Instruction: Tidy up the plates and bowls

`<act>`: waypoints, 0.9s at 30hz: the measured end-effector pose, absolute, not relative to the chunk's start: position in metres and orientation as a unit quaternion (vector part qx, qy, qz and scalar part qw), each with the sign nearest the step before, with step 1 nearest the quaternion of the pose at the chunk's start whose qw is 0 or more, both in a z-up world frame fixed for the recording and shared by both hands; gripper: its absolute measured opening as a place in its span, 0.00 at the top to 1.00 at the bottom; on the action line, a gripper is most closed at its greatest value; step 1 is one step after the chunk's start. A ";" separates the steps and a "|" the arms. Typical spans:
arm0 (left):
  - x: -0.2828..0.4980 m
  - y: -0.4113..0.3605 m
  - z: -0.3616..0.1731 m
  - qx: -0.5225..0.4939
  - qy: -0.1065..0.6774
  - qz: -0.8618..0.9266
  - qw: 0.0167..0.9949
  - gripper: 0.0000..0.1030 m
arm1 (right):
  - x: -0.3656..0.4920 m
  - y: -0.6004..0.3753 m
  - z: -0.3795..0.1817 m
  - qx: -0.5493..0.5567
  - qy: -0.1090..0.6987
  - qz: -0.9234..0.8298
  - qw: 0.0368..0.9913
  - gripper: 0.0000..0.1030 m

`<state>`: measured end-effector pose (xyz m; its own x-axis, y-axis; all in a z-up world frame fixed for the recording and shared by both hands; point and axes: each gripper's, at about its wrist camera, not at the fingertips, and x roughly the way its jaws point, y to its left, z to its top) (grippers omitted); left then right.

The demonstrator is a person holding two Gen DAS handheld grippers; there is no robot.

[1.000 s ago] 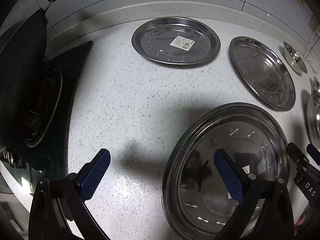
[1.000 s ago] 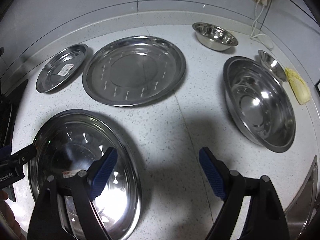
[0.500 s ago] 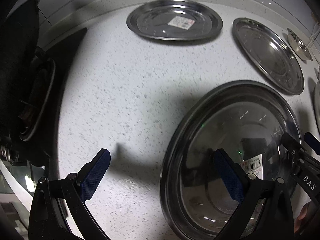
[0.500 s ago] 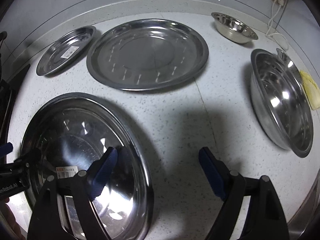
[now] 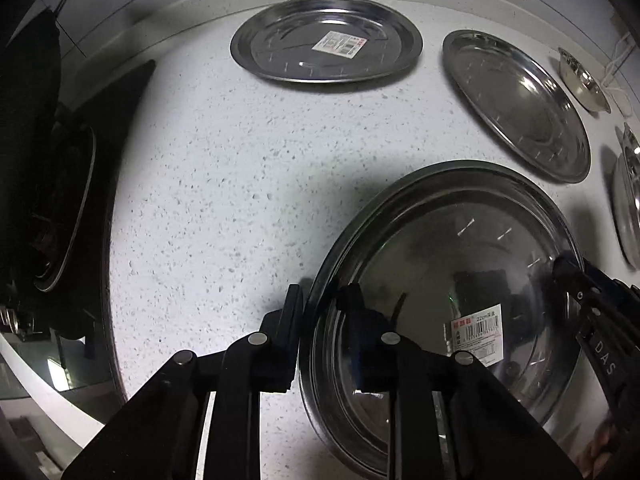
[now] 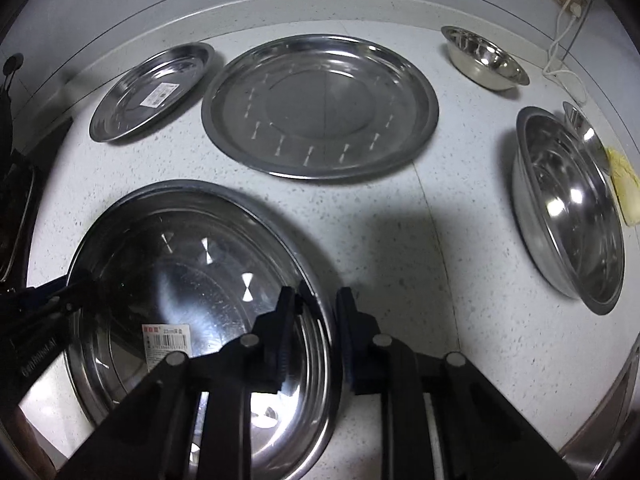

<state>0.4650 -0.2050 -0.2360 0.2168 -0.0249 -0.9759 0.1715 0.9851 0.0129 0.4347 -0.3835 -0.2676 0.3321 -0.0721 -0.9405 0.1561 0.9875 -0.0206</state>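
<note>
Labelled steel plate (image 5: 460, 248), near worktop (image 5: 240, 168) front edge: partly hidden by tongs. Left tongs (image 5: 316, 308) and right tongs (image 6: 316, 308) are each clenched on opposite rims.

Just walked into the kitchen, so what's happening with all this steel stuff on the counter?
A person is sorting plates and bowls with two handheld grippers. Both are clamped on the near plate: the left gripper on its left rim, the right gripper on its right rim. It looks about to be lifted. On the counter behind it lie a big plate, a small plate and three bowls.
</note>
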 end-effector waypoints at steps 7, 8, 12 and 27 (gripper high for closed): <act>0.465 -0.202 -0.235 0.055 0.634 -0.067 0.768 0.84 | 0.432 -0.382 -0.269 0.039 0.575 -0.076 0.814 0.82; 0.466 -0.201 -0.234 0.052 0.636 -0.068 0.767 0.85 | 0.432 -0.382 -0.267 0.038 0.575 -0.076 0.814 0.82; 0.465 -0.193 -0.232 0.052 0.635 -0.058 0.769 0.86 | 0.428 -0.373 -0.261 0.029 0.570 -0.072 0.818 0.83; 0.467 -0.111 -0.222 0.040 0.636 0.002 0.770 0.86 | 0.439 -0.285 -0.249 0.017 0.573 -0.002 0.819 0.83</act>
